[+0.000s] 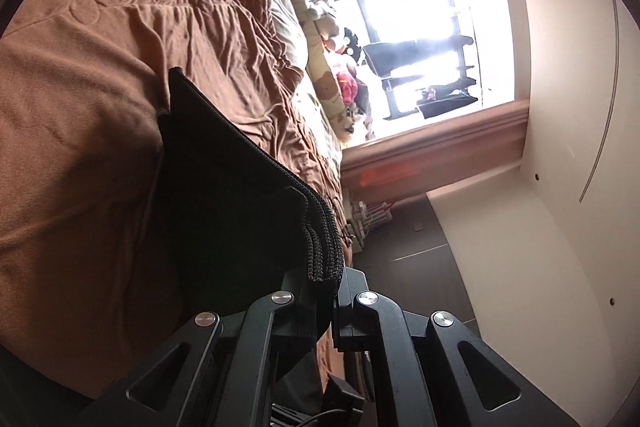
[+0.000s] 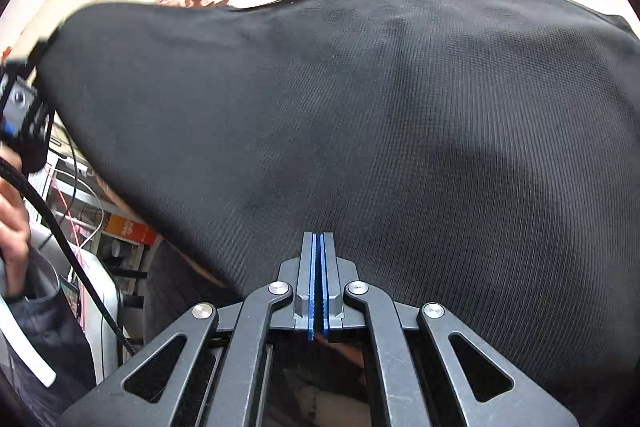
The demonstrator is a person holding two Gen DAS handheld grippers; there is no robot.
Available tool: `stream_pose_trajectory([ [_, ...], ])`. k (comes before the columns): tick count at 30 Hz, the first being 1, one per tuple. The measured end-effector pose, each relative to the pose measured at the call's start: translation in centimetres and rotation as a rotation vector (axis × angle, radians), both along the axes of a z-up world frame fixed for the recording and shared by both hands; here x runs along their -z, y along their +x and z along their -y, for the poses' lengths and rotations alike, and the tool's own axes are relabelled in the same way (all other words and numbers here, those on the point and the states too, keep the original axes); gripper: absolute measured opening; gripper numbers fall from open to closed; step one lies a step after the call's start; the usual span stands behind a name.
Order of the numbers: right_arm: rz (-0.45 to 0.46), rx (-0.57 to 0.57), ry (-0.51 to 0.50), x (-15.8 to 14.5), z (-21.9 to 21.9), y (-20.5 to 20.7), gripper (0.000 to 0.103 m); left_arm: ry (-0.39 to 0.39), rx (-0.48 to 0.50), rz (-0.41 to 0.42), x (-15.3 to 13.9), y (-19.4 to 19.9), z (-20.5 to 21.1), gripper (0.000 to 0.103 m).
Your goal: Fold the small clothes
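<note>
Black cloth hangs stretched above the bed, pinched by my left gripper and right gripper. No fold lies finished; I judge folding barely begun.

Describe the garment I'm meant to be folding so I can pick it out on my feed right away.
Find the bed with the rumpled brown bedspread. Held up over it is the black garment, a fine-ribbed knit stretched between the left gripper and the right gripper, both shut on its edge. It is the only large dark cloth there, and unlike the wrinkled brown bedding it is taut.
</note>
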State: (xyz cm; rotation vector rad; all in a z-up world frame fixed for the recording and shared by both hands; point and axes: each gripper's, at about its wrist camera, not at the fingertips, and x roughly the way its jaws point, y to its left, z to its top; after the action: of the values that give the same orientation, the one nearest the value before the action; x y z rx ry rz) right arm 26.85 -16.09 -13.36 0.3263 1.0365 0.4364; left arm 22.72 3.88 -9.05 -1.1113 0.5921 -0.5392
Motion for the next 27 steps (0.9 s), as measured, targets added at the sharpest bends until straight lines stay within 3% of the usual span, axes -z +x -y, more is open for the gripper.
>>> stream_pose_trajectory([
  [10, 0.015, -0.02, 0.06, -0.4, 2.6, -0.7, 0.0, 0.053, 0.111, 0.05, -3.1, 2.1, 5.7, 0.004],
  [21, 0.122, 0.162, 0.103, -3.5, 12.2, -3.8, 0.0, 0.147, 0.277, 0.077, -5.0, 3.7, 13.6, 0.004],
  [23, 0.145, 0.186, 0.091, -3.9, 13.3, -4.5, 0.007, 0.163, 0.305, 0.072, -4.9, 3.8, 14.9, 0.004],
  [24, 0.158, 0.194, 0.09, -4.1, 13.7, -5.0, 0.019, 0.165, 0.319, 0.071, -4.8, 3.9, 15.4, 0.004],
  [25, 0.173, 0.203, 0.091, -4.3, 14.1, -5.6, 0.039, 0.168, 0.331, 0.072, -4.7, 3.9, 16.0, 0.004],
  [27, 0.207, 0.227, 0.088, -4.6, 14.3, -6.8, 0.06, 0.177, 0.354, 0.072, -4.7, 4.0, 17.2, 0.004],
])
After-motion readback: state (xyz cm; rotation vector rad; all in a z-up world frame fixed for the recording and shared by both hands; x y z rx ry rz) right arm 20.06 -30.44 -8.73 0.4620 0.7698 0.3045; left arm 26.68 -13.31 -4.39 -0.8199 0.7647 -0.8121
